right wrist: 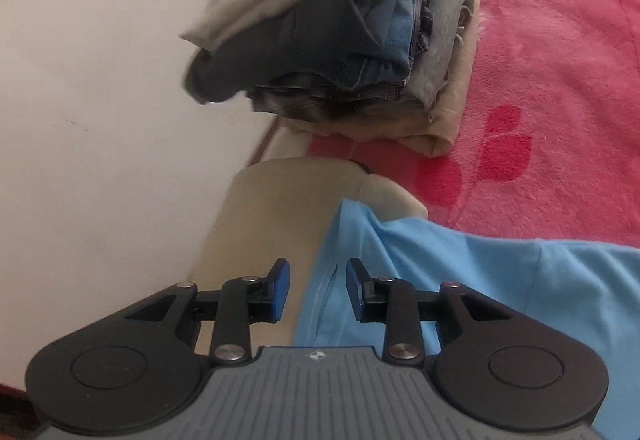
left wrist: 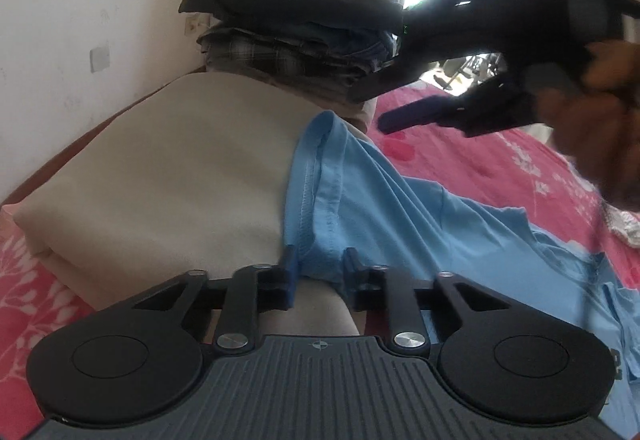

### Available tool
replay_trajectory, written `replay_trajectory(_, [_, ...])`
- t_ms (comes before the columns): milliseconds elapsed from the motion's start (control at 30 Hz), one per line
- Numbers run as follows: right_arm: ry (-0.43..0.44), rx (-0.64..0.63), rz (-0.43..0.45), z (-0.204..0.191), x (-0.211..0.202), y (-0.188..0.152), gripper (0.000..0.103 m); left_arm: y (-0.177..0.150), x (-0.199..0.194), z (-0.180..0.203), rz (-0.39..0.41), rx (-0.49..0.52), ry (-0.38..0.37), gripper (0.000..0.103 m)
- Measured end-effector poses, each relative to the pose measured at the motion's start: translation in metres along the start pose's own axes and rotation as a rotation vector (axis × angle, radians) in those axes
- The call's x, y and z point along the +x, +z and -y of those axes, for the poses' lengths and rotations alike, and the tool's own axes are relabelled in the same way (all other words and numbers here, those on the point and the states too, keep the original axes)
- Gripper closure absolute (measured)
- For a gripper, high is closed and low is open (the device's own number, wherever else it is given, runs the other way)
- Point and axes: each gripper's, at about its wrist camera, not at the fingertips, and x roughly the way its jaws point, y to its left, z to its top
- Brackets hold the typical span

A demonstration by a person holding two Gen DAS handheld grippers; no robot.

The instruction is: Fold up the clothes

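Observation:
A light blue T-shirt (left wrist: 384,208) lies on the pink bed cover, its hemmed edge draped over a folded beige cloth (left wrist: 168,168). My left gripper (left wrist: 320,272) is open, its fingers on either side of the shirt's hem, which bulges between them. My right gripper (right wrist: 316,288) is open just above the same shirt (right wrist: 500,280); its right finger is over the blue fabric, its left over the beige cloth (right wrist: 276,208). The right gripper also shows in the left wrist view (left wrist: 400,120), blurred, held by a hand above the bed.
A tall stack of folded clothes (left wrist: 304,20) stands beyond the beige cloth, also in the right wrist view (right wrist: 352,40). A white wall (left wrist: 80,0) runs along the left. The pink flowered bed cover (right wrist: 552,120) spreads to the right. A bright window is at the back.

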Motion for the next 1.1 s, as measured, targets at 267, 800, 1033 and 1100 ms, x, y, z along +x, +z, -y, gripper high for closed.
replay_trajectory(267, [-0.141,-0.085,-0.043,-0.02,0.045,0.004,0.081,-0.006,-0.008,-0.005,0.018,0.006,-0.03,0.098])
replay_trajectory(800, [-0.033,-0.091,-0.037,-0.032,0.048,-0.001,0.103,-0.006,-0.015,-0.022,0.006,-0.017,-0.08,0.083])
replay_trajectory(1033, [-0.179,-0.107,-0.065,-0.036,0.05,0.009,0.069,0.003,-0.003,-0.021,-0.014,-0.025,-0.096,0.07])
replay_trajectory(1100, [-0.211,-0.106,-0.089,-0.037,0.057,0.011,0.069,0.005,0.0,-0.019,-0.016,-0.017,-0.093,0.07])
